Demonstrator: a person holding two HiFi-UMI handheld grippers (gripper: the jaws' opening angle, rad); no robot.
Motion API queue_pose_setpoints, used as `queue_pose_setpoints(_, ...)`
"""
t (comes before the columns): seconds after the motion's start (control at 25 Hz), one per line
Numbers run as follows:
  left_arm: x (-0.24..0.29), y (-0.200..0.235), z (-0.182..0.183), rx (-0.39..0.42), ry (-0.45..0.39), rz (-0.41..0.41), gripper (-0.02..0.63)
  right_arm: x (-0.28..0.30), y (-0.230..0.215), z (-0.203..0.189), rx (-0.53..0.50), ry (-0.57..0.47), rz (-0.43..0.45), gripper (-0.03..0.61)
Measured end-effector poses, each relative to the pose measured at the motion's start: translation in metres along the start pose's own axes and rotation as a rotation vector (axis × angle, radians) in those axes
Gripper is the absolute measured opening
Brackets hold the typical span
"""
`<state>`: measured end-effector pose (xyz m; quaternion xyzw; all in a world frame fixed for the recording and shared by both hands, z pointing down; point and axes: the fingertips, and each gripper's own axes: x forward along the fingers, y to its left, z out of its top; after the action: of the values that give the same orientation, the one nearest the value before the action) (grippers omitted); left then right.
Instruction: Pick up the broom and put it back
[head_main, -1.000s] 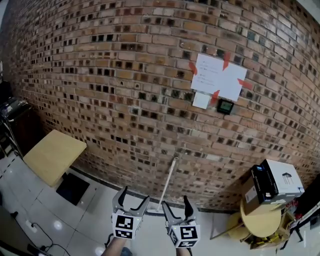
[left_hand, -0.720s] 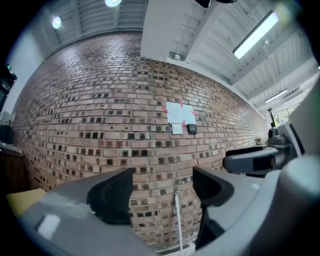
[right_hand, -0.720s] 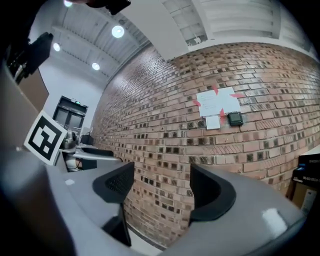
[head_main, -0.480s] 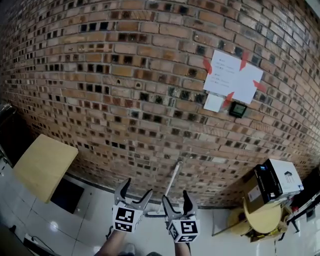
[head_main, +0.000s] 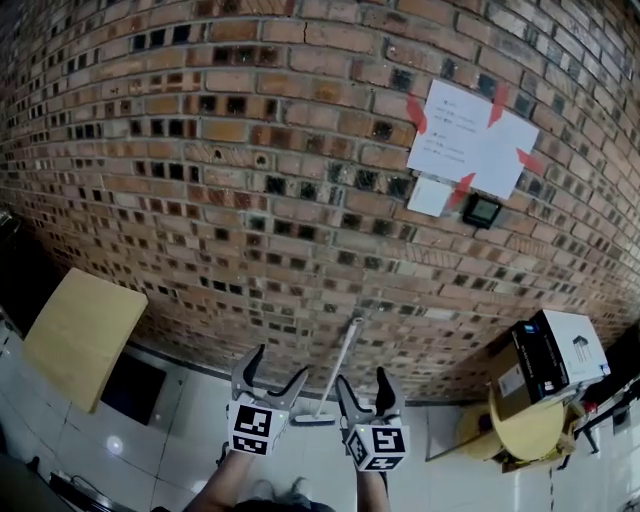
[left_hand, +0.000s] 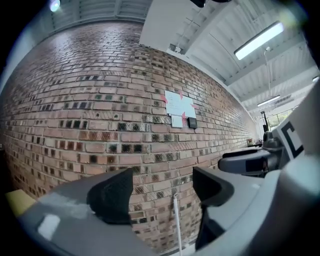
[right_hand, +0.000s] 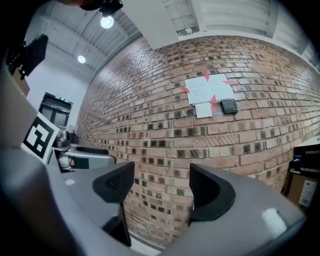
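Ahead, the broom (head_main: 338, 368) leans nearly upright against the brick wall (head_main: 250, 200), its head on the tiled floor (head_main: 180, 425). The left gripper (head_main: 277, 372) and right gripper (head_main: 365, 388) point at it from just in front, both with jaws apart and empty. Since the thin white handle seems propped only at its top, a glancing touch from one jaw would likely send it sliding sideways and clattering down before either gripper can close on it. Nothing blocks the approach: a wooden counter (head_main: 80, 330) sits well to the left, and a box (head_main: 545, 365) on a round yellow stool (head_main: 525, 432) sits well to the right.
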<state>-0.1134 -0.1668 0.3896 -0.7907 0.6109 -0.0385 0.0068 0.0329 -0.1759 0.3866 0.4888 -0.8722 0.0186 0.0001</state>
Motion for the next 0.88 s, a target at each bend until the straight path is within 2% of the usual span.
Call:
queue_pose_setpoints(0.24,0.019,-0.006,-0.024,-0.008,0.054,-0.021,0.377,0.003,-0.021,-0.027,0.017,0.049,-0.028,0.347)
queue_pose_setpoints(0.36,0.026,-0.017,-0.039,-0.006,0.091,-0.041,0.377,0.000,-0.031,-0.053,0.041,0.101,-0.047,0.347)
queue_pose_setpoints(0.72,0.034,-0.026,-0.117,-0.056,0.242,-0.062,0.377,-0.002,-0.043,-0.133,0.108,0.243,-0.053,0.347)
queue_pose_setpoints(0.88,0.039,-0.031,-0.126,-0.098,0.255,-0.097,0.377,-0.005,-0.048,-0.156,0.124,0.281,-0.061,0.347)
